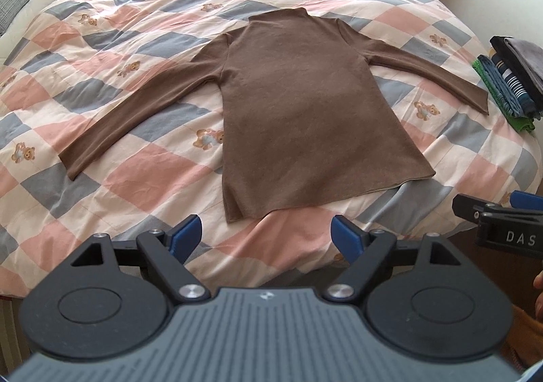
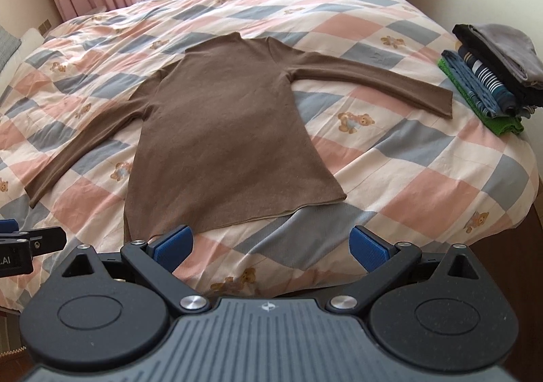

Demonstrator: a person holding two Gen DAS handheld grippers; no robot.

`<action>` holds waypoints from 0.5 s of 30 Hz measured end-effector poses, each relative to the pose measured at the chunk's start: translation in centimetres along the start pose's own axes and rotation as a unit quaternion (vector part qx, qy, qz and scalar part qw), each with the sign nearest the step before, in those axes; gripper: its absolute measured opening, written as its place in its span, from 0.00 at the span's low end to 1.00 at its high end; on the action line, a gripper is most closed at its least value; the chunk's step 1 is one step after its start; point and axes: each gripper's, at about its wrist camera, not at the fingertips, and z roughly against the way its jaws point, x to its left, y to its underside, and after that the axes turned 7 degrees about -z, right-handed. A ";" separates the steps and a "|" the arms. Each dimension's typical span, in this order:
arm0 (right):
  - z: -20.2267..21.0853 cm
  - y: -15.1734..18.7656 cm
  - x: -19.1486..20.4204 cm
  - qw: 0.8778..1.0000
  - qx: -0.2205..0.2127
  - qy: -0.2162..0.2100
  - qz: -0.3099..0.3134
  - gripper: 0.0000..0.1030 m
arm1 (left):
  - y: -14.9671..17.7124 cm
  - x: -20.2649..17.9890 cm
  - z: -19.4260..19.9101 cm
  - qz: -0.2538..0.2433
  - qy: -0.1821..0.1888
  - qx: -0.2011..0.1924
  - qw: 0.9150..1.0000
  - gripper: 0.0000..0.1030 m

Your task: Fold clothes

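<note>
One brown sweater (image 1: 288, 117) lies flat on the bed (image 1: 135, 178), sleeves spread; one pile of folded clothes (image 1: 512, 83) sits far right. Both claws, left claw (image 1: 266, 234) and right claw (image 2: 271, 246), hover near the hem, spread wide, empty and touching nothing.

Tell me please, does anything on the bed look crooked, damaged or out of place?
Nothing looks damaged or spilled. The brown sweater lies flat on the checked quilt with both sleeves spread. Only its hem runs slanted, lower at one corner. The folded clothes stack sits tidily near the bed's edge.
</note>
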 end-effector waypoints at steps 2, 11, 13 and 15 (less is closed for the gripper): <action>0.0 0.1 0.2 1.000 0.000 0.000 0.002 0.98 | 0.2 0.3 0.0 0.003 -0.002 0.001 1.000 0.79; -0.6 -0.3 0.8 1.000 0.004 -0.001 0.012 0.98 | 0.1 1.1 -0.3 0.013 -0.010 0.007 1.000 0.80; -0.8 -0.6 0.8 1.000 0.006 -0.001 0.012 0.98 | -0.1 1.1 -0.5 0.015 -0.012 0.009 1.000 0.80; -1.1 -0.8 0.7 1.000 0.008 -0.001 0.013 0.98 | -0.4 1.1 -0.6 0.017 -0.013 0.011 1.000 0.80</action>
